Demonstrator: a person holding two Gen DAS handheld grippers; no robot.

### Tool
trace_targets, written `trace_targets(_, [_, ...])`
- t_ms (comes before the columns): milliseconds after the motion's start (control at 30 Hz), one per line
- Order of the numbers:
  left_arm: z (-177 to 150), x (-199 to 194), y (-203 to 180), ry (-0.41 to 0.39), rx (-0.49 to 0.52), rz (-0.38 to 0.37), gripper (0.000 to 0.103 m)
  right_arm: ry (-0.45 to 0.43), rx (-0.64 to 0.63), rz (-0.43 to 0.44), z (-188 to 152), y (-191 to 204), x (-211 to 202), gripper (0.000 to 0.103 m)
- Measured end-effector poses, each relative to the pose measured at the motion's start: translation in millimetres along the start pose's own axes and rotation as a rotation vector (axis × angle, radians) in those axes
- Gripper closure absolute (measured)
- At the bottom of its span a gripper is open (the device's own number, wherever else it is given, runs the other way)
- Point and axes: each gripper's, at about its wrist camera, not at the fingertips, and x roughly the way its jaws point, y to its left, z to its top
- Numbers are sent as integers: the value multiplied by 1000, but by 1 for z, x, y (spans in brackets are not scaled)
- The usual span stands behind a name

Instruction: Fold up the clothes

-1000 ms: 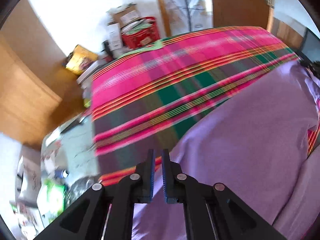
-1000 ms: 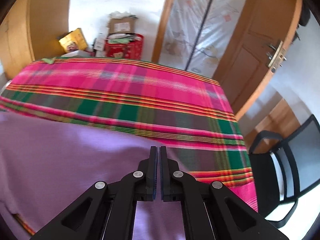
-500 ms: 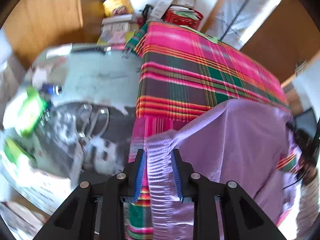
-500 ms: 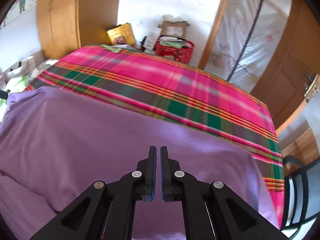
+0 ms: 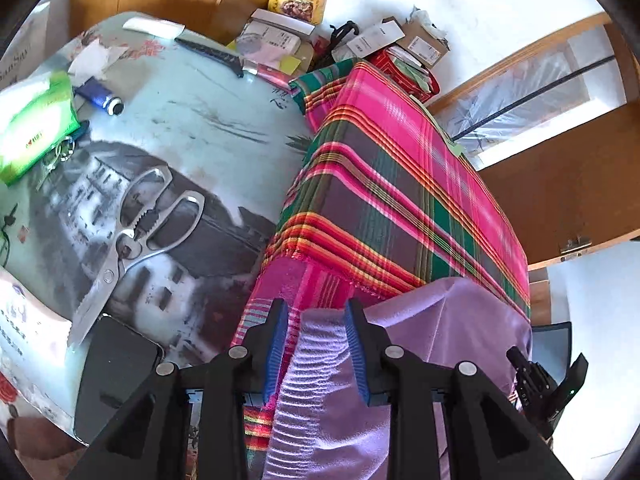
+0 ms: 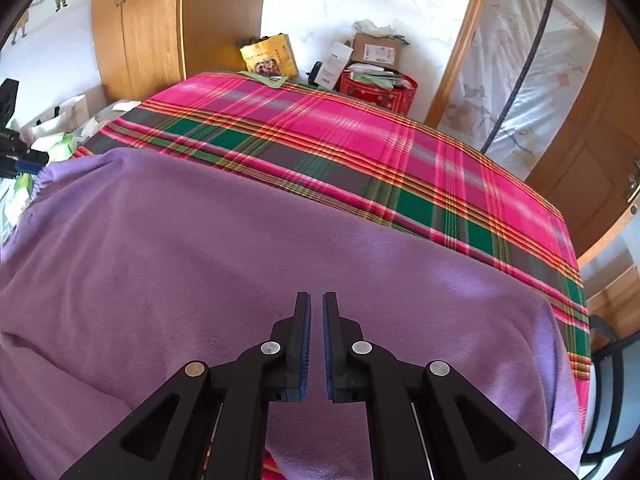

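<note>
A purple fleece garment (image 6: 240, 240) lies spread over the near part of a pink and green plaid cloth (image 6: 320, 128) that covers the work surface. In the left wrist view its ribbed hem (image 5: 316, 360) hangs over the plaid cloth's corner (image 5: 400, 200). My left gripper (image 5: 316, 304) straddles that hem with its jaws opening. The hem lies between the pads and a strip of plaid shows beside the left pad. My right gripper (image 6: 316, 298) hovers over the middle of the garment, its jaws parting by a narrow gap with nothing between them.
Left of the plaid cloth is a printed tabletop (image 5: 200, 120) with metal scissors (image 5: 136, 220), a black phone (image 5: 112, 376), a green tissue pack (image 5: 32, 128) and a blue lighter (image 5: 100, 96). A red basket (image 6: 380, 88) and boxes stand at the far wall. A black chair (image 6: 612, 380) is at the right.
My left gripper rolled and swung to the garment's left edge, and its jaws went from nearly shut to apart around the ribbed hem. My right gripper moved over the garment and parted slightly.
</note>
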Motion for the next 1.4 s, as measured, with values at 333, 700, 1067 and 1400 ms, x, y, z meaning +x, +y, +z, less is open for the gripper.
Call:
trace_targets(333, [-18,-2,-10,30,-9,-197,74,12,13,8,-5,8,5,97])
trace_targets(700, [-22,14,-25,14,25,-146,74,25,27,15,-9,9,10,97])
trace_targets(1067, [-23,29,-22,47,-39,-160,96,27,33,14,-11,10,14,97])
trace_targets(1400, [-5,-11,-9,-171,-34,-116,98,16,40,4,-3,11,20,97])
